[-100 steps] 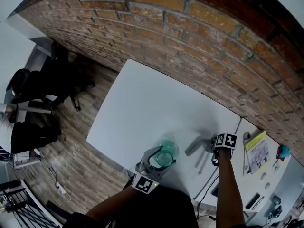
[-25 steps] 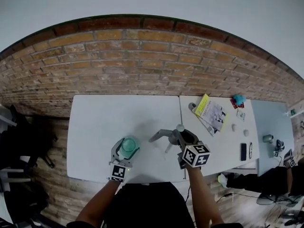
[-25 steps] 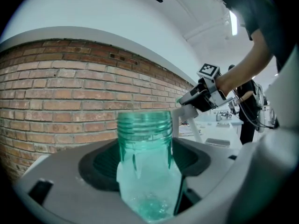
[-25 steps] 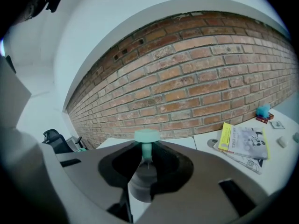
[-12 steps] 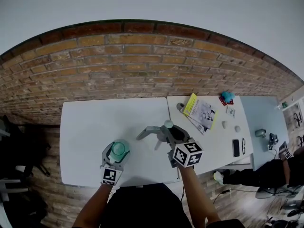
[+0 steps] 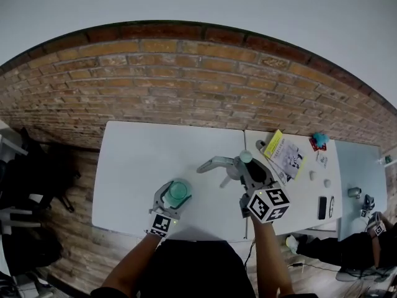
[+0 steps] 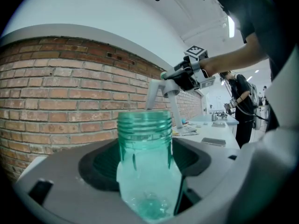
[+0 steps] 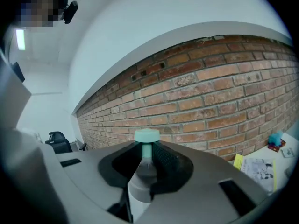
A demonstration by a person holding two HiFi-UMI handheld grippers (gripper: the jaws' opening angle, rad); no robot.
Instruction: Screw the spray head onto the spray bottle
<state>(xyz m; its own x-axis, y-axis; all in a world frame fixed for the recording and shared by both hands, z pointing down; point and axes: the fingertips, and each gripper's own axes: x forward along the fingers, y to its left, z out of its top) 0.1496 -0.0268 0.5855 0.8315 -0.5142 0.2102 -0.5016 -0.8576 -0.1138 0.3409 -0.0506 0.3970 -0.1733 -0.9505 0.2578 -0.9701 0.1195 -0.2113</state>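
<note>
Rising since a second ago, the right gripper (image 6: 245, 168) is carrying the spray head (image 8: 141, 176) higher above the desk (image 6: 136, 160); the bottle side is staying put. Near the desk's front edge, the left gripper (image 6: 175, 198) is clamping the bottle (image 7: 145, 148) by its body, with jaws pressing on both sides. It is keeping the bottle upright so that the bare threaded neck is facing up, free to receive the collar. Toward the desk's right edge, the right gripper's jaws are gripping the head narrowly and holding it aloft with the tube (image 6: 224, 180) hanging down. This height is probably letting the tube clear the neck rim before insertion. Head and bottle are apart, and threading is not yet under way.
</note>
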